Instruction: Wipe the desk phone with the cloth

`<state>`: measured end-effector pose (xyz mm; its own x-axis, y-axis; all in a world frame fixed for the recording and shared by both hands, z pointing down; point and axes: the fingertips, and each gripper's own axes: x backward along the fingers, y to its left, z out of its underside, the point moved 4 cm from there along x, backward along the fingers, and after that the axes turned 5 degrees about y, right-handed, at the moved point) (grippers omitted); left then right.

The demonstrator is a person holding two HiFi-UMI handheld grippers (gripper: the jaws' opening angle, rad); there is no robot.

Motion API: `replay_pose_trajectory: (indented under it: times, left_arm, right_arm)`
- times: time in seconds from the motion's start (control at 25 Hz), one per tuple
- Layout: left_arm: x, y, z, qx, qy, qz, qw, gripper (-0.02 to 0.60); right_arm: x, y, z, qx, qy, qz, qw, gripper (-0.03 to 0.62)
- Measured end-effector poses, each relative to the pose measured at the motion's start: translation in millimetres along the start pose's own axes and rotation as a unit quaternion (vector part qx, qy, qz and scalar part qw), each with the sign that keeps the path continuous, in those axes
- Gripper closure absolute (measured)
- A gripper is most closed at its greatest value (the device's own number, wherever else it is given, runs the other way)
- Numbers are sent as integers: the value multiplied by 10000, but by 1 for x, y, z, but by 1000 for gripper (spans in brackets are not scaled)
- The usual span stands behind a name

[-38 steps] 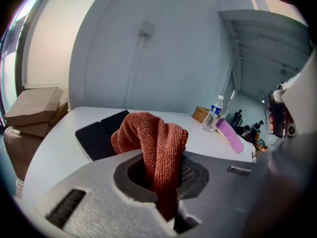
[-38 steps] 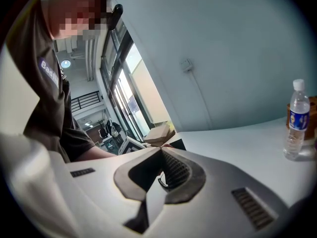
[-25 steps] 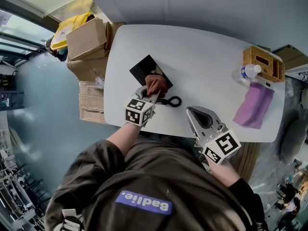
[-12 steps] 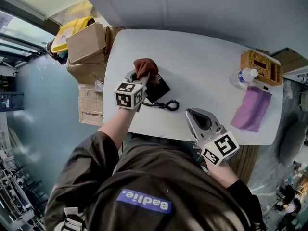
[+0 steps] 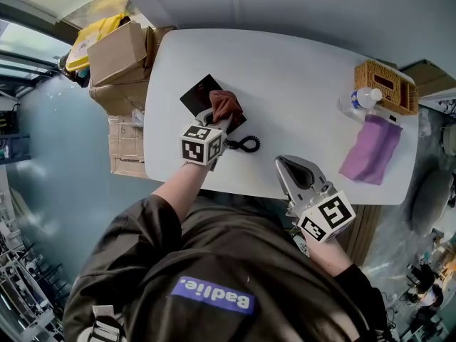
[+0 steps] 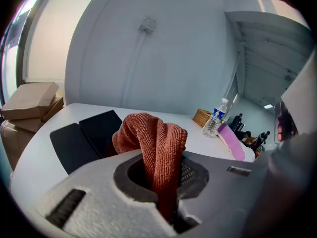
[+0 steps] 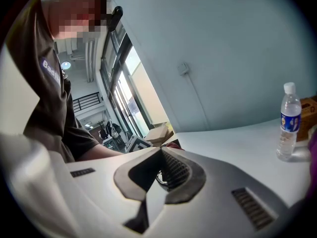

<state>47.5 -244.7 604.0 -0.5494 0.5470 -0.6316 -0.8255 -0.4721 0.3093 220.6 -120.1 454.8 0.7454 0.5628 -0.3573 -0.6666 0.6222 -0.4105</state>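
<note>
Clamping a rust-brown cloth (image 6: 154,150) tight between its jaws, the left gripper (image 5: 216,117) holds the bunched fabric over the black desk phone (image 5: 199,93). The cloth covers the phone's corner nearest the person, on the right in the head view. Whether the fabric presses on the casing cannot be told. The phone lies flat on the white table (image 5: 299,84). Its coiled cord (image 5: 245,145) trails from that covered corner toward the person, passing just beside the left gripper's marker cube. The right gripper (image 5: 283,164) hovers well apart from the phone, off to the phone's right and closer to the person. Its jaws are pressed together with nothing between them, and its tip points back toward the phone. Far to the phone's right stand a water bottle (image 5: 362,102) and a wicker basket (image 5: 385,86), with a purple cloth (image 5: 370,152) lying just beside them. Cardboard boxes (image 5: 120,54) are stacked near the phone's left, off the table.
</note>
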Motion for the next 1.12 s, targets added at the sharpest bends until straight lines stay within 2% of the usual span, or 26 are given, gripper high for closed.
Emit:
replay_pose_trajectory:
  times: [0.24,0.48,0.84,1.12]
  left_arm:
    - [-4,-29,30,-53,253,307,9992,545]
    - [20,-48,29,-238,107,595,9979,545]
    - [133,-45,20,-490,-406,1134,9915,545]
    - [233,-38,33,-838,-718,1723,9788,545]
  right_arm:
    - [5,3,15,-94,55,70,9999,566]
    - [2,24,17,-34,-29,48,10000,566]
    - [-18,109,9,250,-321,263,9988,566]
    - [-32,201,18,292,-623,743,9949,566]
